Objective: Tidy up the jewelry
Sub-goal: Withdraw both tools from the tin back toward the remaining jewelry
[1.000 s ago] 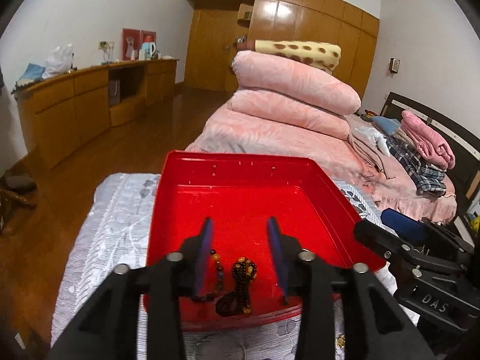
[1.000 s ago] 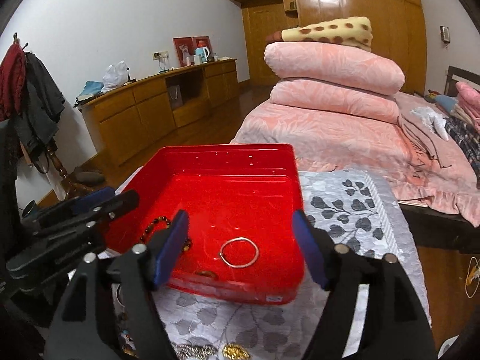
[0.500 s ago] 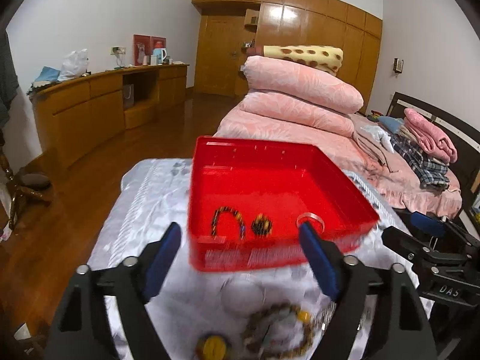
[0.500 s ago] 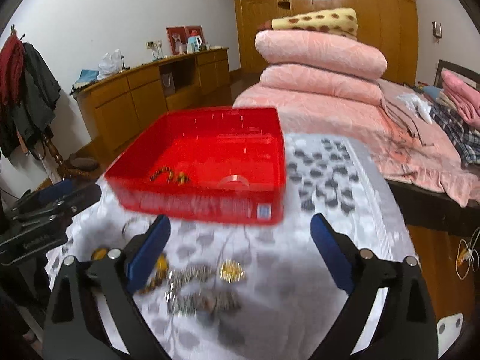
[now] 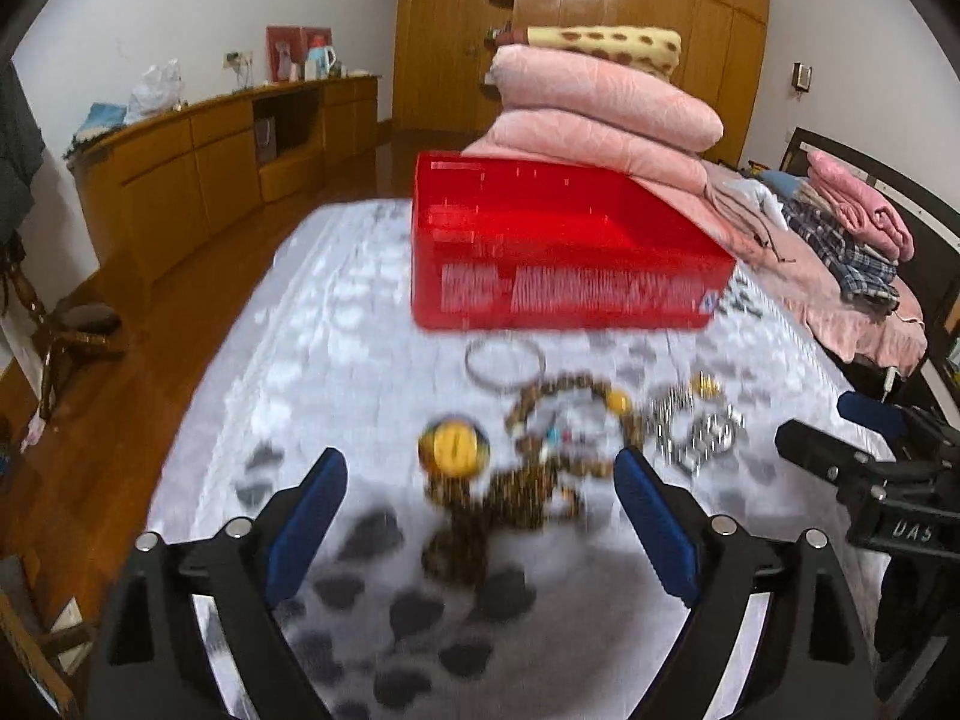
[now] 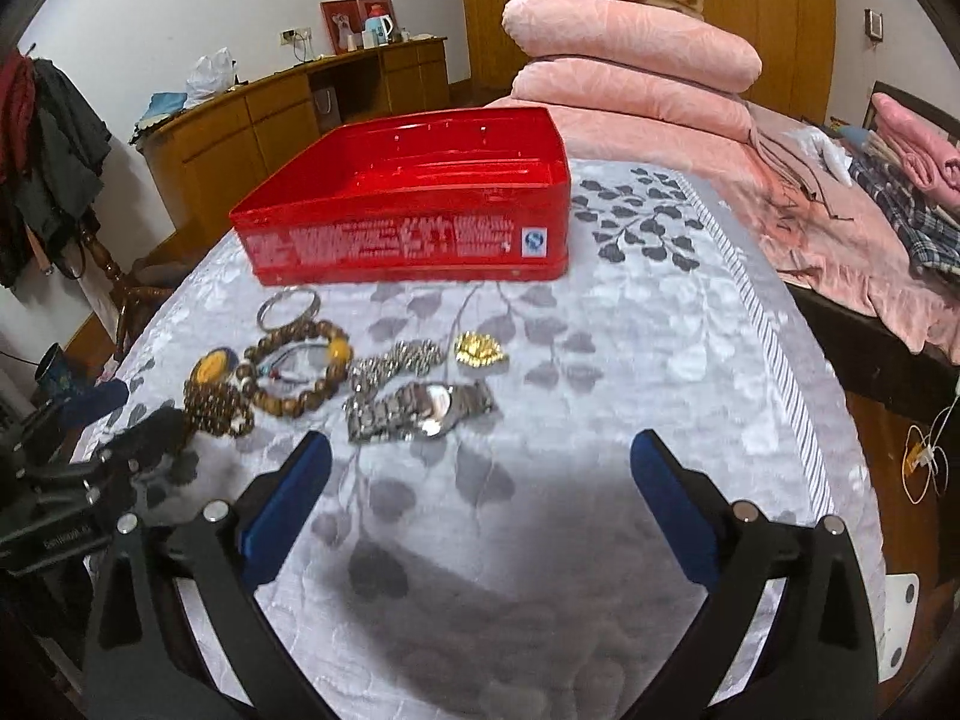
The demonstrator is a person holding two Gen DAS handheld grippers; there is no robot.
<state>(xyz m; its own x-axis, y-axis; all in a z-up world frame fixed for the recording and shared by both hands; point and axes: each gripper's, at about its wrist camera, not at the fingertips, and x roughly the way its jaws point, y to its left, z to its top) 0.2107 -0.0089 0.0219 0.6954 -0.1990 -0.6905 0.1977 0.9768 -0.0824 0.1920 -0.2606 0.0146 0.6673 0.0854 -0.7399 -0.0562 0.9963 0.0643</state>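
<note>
Bedroom furniture in warm wood rings a table draped in a grey cloth point(image 6: 630, 360) woven with darker leaf sprays. At its far end stands a shallow red tin point(image 6: 414, 228), glossy, square-cornered, its near wall covered in fine white print too small to read, with a small round blue-and-white mark at the right corner. Just in front of the tin the jewelry lies in a loose cluster on the cloth: a thin silver bangle point(image 6: 289, 305) nearest the tin, a bracelet of brown wooden beads point(image 6: 300, 366) with one amber bead, a round yellow pendant point(image 6: 211, 365) resting on a heap of darker beads, a glittering silver chain point(image 6: 396, 360), a crumpled gold piece point(image 6: 478, 349), and a steel link watch point(image 6: 420, 408) lying flat.

The left gripper point(image 5: 480, 504), blue pads on black arms, hovers over the dark beads with its jaws just spread wide and nothing clamped; that view is blurred. The right gripper point(image 6: 480, 480) has likewise just been opening and hangs empty near the watch. White letters "DAS" show on its black body in the left view.
</note>
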